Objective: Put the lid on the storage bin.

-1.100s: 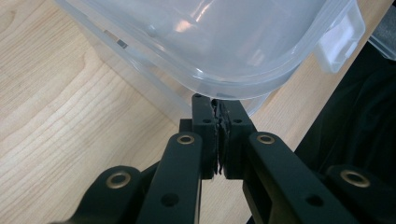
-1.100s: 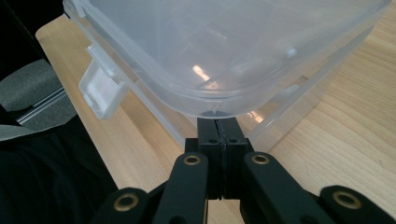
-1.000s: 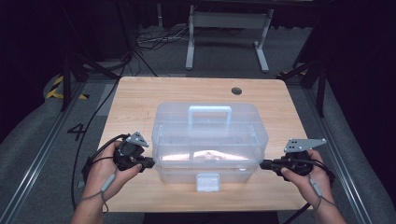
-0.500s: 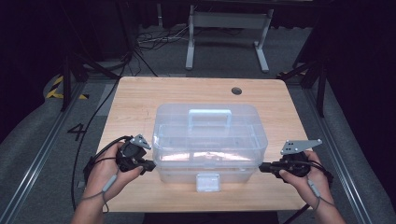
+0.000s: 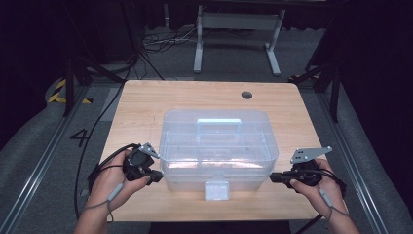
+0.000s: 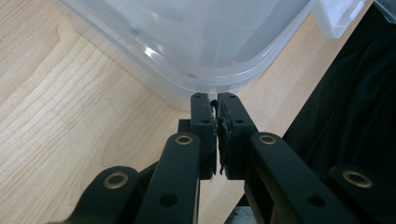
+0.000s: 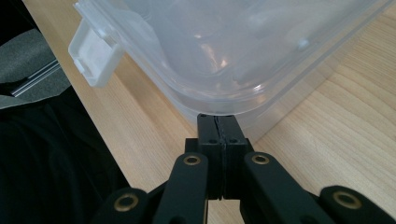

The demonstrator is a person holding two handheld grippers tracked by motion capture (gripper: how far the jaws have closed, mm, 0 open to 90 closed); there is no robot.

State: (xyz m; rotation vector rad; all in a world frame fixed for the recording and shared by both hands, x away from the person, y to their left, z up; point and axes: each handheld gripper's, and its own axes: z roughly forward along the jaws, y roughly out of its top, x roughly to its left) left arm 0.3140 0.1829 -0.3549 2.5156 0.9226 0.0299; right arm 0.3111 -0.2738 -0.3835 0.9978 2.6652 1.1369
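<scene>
A clear plastic box (image 5: 219, 146) with a lid, a top handle (image 5: 218, 127) and a white front latch (image 5: 216, 190) stands mid-table. My left gripper (image 5: 157, 176) lies at the box's front left corner. In the left gripper view its jaws (image 6: 215, 100) are shut, empty, with their tips just under the lid's rounded rim (image 6: 201, 42). My right gripper (image 5: 273, 178) lies at the front right corner, its jaws (image 7: 217, 119) shut and empty, tips against the corner of the box (image 7: 243, 51). Whether either one touches the plastic I cannot tell.
The wooden table (image 5: 146, 107) has a round cable hole (image 5: 247, 94) at the back right. Its front edge runs close behind both hands. The latch (image 7: 95, 58) juts out over that edge side. Cables and a metal stand lie on the floor beyond.
</scene>
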